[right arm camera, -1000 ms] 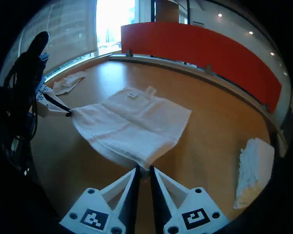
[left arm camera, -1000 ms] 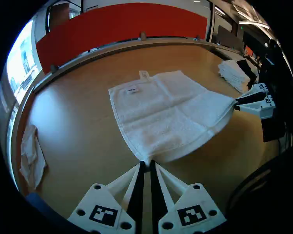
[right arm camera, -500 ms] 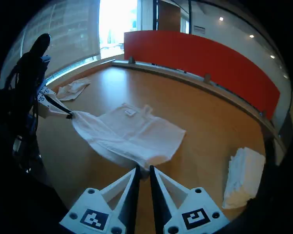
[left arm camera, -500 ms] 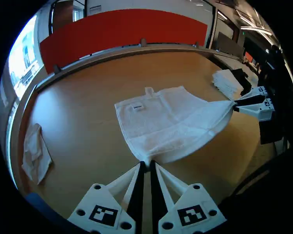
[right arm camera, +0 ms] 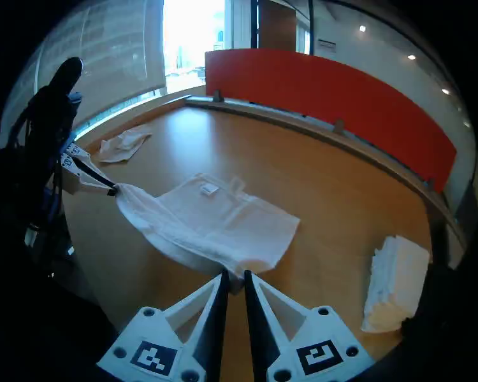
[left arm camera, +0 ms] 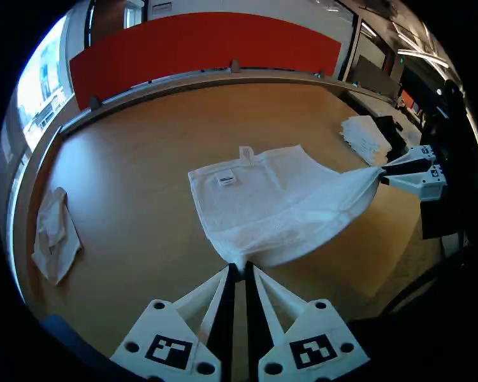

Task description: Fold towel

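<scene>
A white towel [left arm camera: 277, 204] lies spread on the wooden table, its far edge flat and its near edge lifted. My left gripper [left arm camera: 238, 270] is shut on one near corner of the towel. My right gripper [right arm camera: 234, 280] is shut on the other near corner, and the towel [right arm camera: 213, 223] stretches away from it. In the left gripper view the right gripper [left arm camera: 382, 173] pinches the towel's corner at the right. In the right gripper view the left gripper [right arm camera: 113, 188] holds its corner at the left, with a dark sleeve behind it.
A crumpled white cloth [left arm camera: 54, 232] lies near the table's left edge, also seen as the cloth [right arm camera: 124, 141]. A stack of folded towels [right arm camera: 392, 283] sits at the right, the same stack [left arm camera: 366, 135] in the left gripper view. A red partition [left arm camera: 201, 44] lines the table's far edge.
Both grippers have pulled back and up with the towel's near corners, so the towel looks smaller and farther, and more of the table edge shows below.
</scene>
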A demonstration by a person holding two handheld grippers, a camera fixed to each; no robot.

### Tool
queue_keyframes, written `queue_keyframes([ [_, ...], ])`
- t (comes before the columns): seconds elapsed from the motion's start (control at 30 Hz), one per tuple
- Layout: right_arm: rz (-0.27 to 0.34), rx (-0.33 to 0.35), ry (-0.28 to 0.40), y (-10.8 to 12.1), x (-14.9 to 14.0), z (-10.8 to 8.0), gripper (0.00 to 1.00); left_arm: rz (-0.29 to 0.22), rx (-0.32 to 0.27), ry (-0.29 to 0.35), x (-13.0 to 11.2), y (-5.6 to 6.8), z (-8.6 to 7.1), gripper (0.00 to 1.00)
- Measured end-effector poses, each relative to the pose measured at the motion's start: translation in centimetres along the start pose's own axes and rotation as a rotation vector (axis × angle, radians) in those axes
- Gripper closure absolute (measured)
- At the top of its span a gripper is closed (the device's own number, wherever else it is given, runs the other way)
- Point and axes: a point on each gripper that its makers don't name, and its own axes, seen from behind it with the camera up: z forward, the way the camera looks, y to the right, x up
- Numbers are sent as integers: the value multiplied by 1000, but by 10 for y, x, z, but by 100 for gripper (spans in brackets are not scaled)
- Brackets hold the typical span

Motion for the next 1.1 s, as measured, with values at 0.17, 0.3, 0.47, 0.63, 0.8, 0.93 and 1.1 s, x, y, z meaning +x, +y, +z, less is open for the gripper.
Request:
queue_keyframes([
  [0.17, -8, -4, -3, 4, 2, 4, 82, 5, 5, 6, 5, -2, 4, 89],
  [0.3, -18, -10, -7, 10, 6, 9, 82, 2, 8, 14, 13, -5, 9, 89],
  [0.47, -26, -21, -16, 23, 14, 20, 82, -13, 15, 31, 30, -12, 21, 89],
  [0.63, -32, -31, -24, 37, 21, 36, 82, -22, 24, 47, 49, -22, 38, 89],
  [0.8, -31, -35, -34, 48, 26, 52, 82, -16, 34, 46, 62, -32, 56, 89],
  [0.93, -25, -33, -43, 55, 27, 64, 82, -13, 37, 36, 67, -37, 69, 89],
  [1.1, -15, -30, -51, 60, 26, 73, 82, -15, 33, 30, 69, -40, 78, 89],
])
